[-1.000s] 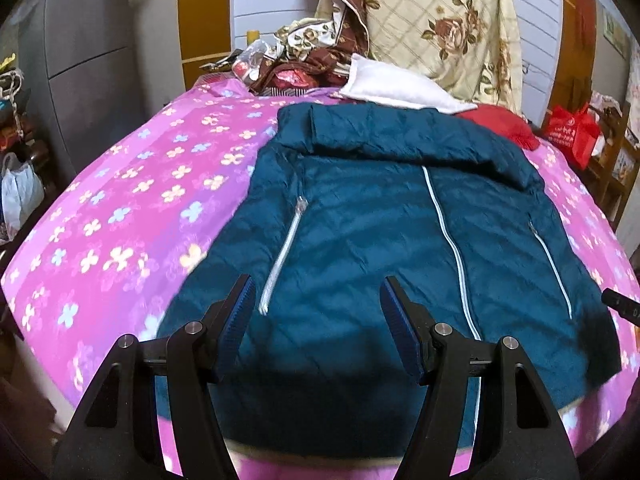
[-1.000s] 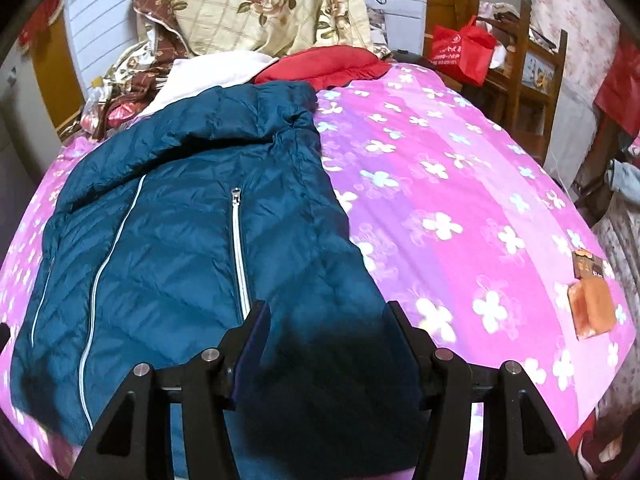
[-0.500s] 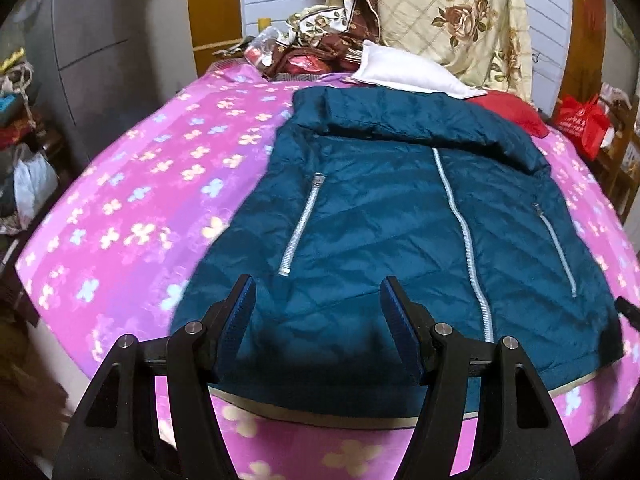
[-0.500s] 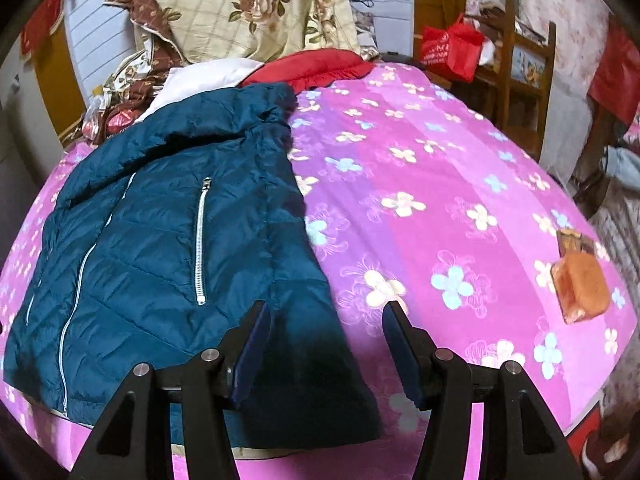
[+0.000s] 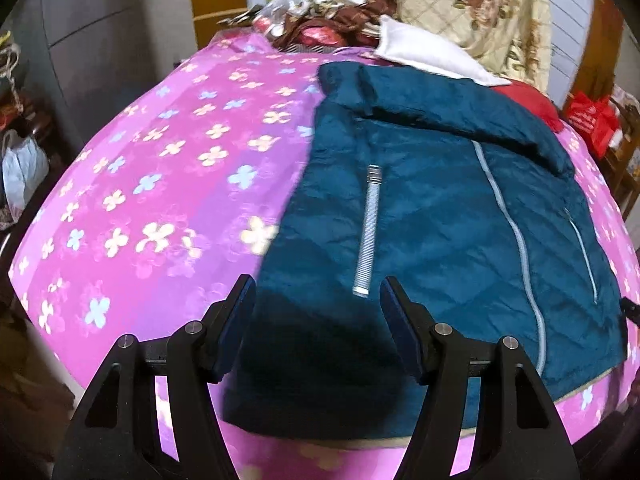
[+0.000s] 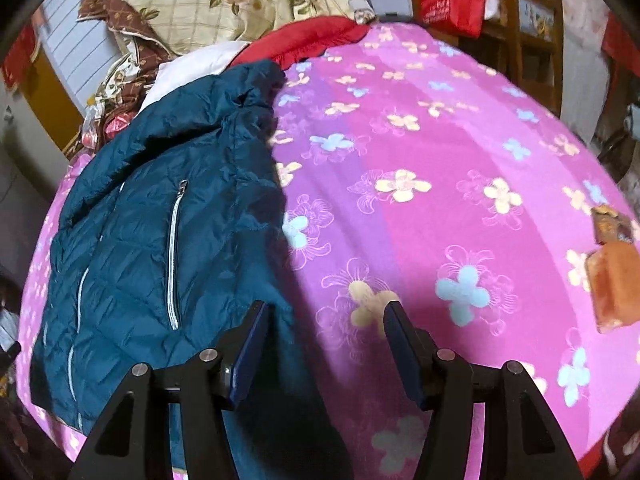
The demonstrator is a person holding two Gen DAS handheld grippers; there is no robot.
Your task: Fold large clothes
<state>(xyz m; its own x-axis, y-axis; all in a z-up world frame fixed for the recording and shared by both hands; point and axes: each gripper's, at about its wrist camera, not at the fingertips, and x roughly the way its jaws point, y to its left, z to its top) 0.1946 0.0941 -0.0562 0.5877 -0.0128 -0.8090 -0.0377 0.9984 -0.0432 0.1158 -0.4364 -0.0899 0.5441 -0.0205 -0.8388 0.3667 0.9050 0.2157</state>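
Left gripper [image 5: 318,312] hovers wide open, empty, over the jacket's [image 5: 432,248] near left hem corner. Right gripper [image 6: 326,340] hangs equally wide, straddling the jacket's right edge. Teal jacket lies flat, front up, on the pink floral bedspread [image 6: 440,184].

Teal quilted puffer jacket [image 5: 440,216] lies flat, front up, spread on the bed's pink floral sheet [image 5: 160,184]. Centre zipper closed, two silver pocket zippers (one each side). Collar end toward the far pillows, hem at the near bed edge. Fabric lightly wrinkled, not yet folded.
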